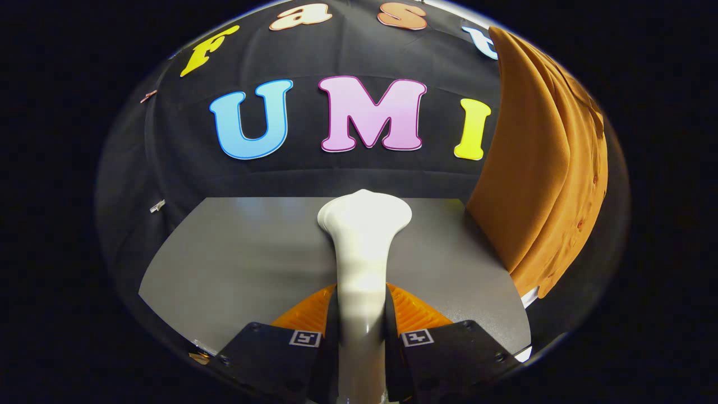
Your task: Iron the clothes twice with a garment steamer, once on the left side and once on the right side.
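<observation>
We see gripper (362, 311) pinching white steamer (363, 247) handle btwn both fingers, orange shirt (538, 179) hanging right of steamer, apart.

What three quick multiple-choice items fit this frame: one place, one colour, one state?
1. Where does the orange-brown buttoned shirt hang?
A. between the fingers
B. beyond the fingers, to the right of the steamer head
C. flat on the table

2. What colour is the slim flared-head garment steamer?
A. white
B. blue
C. black

3. What is the gripper doing?
A. open, holding nothing
B. shut on the shirt
C. shut on the steamer handle

Answers: B, the shirt hangs at the right over the grey table; A, its body is glossy white; C, both fingers press the handle's sides.
</observation>
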A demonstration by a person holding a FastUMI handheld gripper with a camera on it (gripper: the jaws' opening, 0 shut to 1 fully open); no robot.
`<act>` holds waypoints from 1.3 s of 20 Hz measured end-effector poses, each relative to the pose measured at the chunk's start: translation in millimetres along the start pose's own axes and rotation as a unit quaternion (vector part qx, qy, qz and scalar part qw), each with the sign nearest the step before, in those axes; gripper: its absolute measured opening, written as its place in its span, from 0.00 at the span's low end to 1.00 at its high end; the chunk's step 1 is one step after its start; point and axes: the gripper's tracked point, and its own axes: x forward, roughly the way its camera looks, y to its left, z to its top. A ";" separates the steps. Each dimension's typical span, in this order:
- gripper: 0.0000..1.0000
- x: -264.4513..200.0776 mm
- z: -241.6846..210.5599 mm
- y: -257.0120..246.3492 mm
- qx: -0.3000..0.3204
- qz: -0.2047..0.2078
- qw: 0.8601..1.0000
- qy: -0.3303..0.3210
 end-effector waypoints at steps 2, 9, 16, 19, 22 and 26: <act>0.37 -5.1 3.6 -2.1 0.003 -0.003 1.000 -0.006; 0.37 -38.6 24.2 -2.6 0.009 -0.009 0.999 -0.045; 0.37 -90.3 34.2 -2.9 0.021 -0.021 0.996 -0.089; 0.37 -118.5 31.9 -0.8 0.026 -0.029 0.994 -0.106; 0.37 -149.6 25.0 2.5 0.025 -0.041 0.991 -0.124; 0.36 -189.4 7.6 -9.0 0.045 -0.067 0.988 -0.134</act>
